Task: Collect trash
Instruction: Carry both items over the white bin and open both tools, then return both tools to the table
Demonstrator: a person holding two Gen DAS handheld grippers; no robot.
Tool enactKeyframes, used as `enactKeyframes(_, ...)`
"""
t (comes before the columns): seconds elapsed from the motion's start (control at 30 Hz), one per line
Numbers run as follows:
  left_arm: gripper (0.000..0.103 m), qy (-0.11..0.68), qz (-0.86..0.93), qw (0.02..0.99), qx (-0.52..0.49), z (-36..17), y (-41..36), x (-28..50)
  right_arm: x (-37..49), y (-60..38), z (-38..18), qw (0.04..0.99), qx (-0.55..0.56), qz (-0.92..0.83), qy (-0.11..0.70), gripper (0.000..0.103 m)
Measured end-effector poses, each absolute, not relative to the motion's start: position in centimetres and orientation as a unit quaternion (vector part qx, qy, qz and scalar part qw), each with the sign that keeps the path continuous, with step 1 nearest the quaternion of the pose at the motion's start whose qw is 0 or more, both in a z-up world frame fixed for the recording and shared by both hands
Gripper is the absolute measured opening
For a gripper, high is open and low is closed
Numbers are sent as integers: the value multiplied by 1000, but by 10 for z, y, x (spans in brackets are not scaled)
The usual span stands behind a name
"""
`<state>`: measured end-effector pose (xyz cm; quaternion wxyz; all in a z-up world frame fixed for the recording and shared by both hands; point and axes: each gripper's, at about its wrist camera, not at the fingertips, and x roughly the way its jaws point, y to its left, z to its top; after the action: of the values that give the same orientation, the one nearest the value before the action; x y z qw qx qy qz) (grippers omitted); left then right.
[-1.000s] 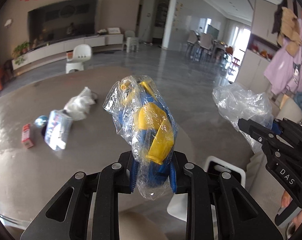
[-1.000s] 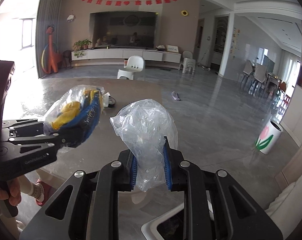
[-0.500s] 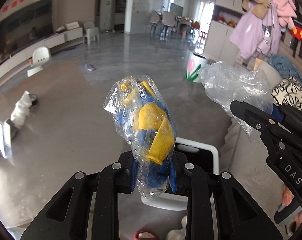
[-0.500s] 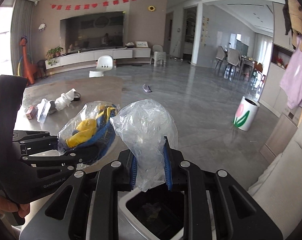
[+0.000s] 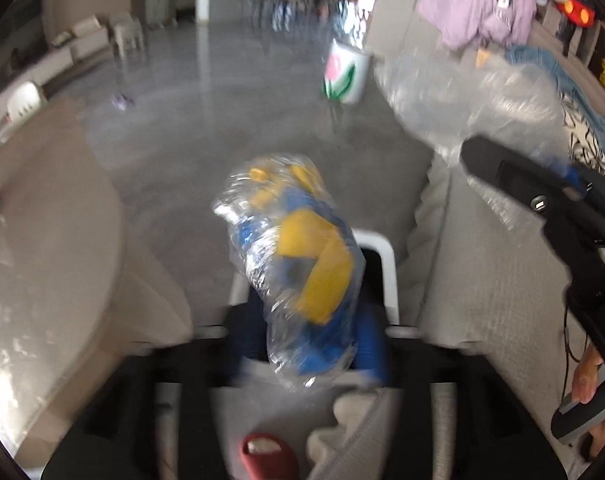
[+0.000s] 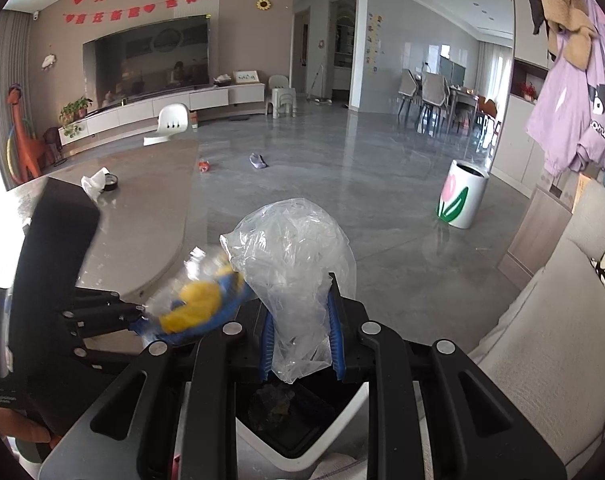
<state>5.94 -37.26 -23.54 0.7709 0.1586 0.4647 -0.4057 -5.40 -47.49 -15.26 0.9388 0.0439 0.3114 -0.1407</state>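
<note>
My left gripper (image 5: 308, 350) is shut on a clear wrapper with yellow and blue contents (image 5: 298, 268), held over the white-rimmed trash bin (image 5: 388, 264); this view is blurred. My right gripper (image 6: 302, 344) is shut on a crumpled clear plastic bag (image 6: 290, 256), held just above the same bin (image 6: 298, 420), which has dark contents. The left gripper (image 6: 142, 320) with its yellow and blue wrapper (image 6: 198, 308) shows at the left of the right wrist view. The right gripper (image 5: 550, 204) and its bag (image 5: 462, 92) show at the upper right of the left wrist view.
A beige table (image 6: 134, 216) on the left carries a white crumpled item (image 6: 92, 184). A light sofa (image 6: 542, 344) is on the right. A white tulip-painted bin (image 6: 460, 200) stands on the grey floor. A red slipper (image 5: 266, 456) lies below.
Both grippers have swung right and downward with their bags, away from the table. The bin's opening is now directly under them. The left view has become blurred.
</note>
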Motion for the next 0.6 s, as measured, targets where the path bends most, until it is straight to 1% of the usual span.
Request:
enactKeyframes(0.03, 99, 473, -392, 770, 170, -240, -376, 61, -55, -478, -154, 938, 45, -142, 313, 24)
enactKeyframes(0.2, 98, 451, -368, 787, 205, -243, -378, 57, -57, -483, -161, 934, 56, -147, 321, 24)
enactKeyframes(0.6, 98, 442, -329, 814, 183, -234, -360, 74, -43, -480, -177, 928, 62, -134, 343, 24)
